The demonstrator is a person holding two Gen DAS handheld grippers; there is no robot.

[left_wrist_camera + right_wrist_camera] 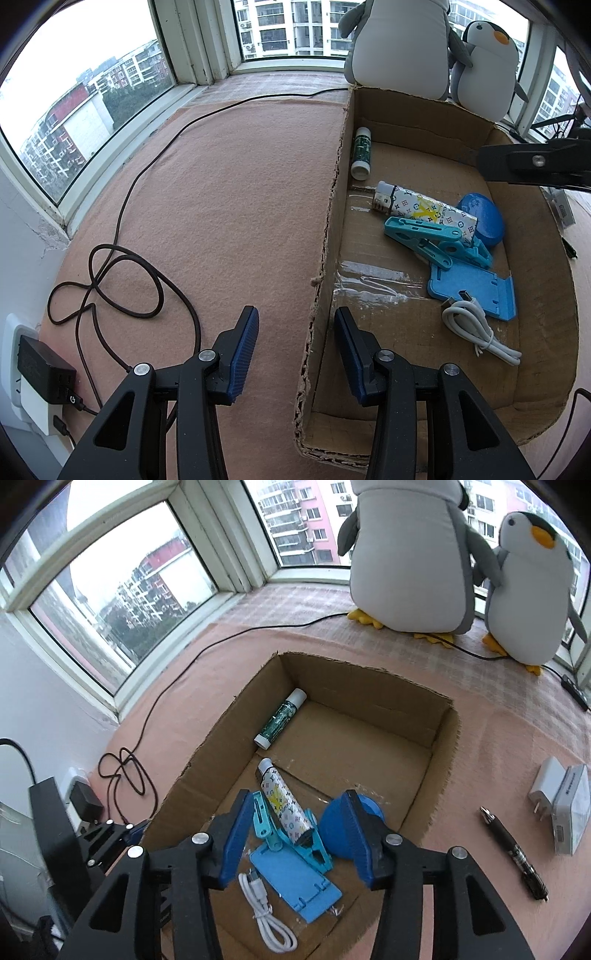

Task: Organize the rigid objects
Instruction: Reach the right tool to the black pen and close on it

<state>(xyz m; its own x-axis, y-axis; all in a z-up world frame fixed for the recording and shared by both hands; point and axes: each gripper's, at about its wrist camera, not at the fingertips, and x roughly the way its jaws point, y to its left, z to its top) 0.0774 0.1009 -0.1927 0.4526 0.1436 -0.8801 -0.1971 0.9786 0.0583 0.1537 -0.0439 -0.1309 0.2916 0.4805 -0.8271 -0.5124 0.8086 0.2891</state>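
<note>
— Where do the things sit?

— In the cardboard box [439, 734] on the pink cloth [229, 192]. A green tube [282, 718] lies along the left wall. Nearer the camera, a patterned lighter [284, 805] rests across a teal clip [291, 843], with a round blue case [373, 808] beside them, a blue stand [295, 882] in front, and a coiled white cable [266, 919] at the near end.

— And the grippers?

— The right gripper [295, 834] hangs over the box with its jaws apart, holding nothing; the clip and lighter show between them, lower down. The left gripper [295, 354] straddles the box's left wall, jaws parted and empty.

— Anything outside the box?

— A dark pen [513, 853] and a white plug [545, 786] lie on the cloth to the right. Two plush penguins [410, 554] stand by the window.
</note>
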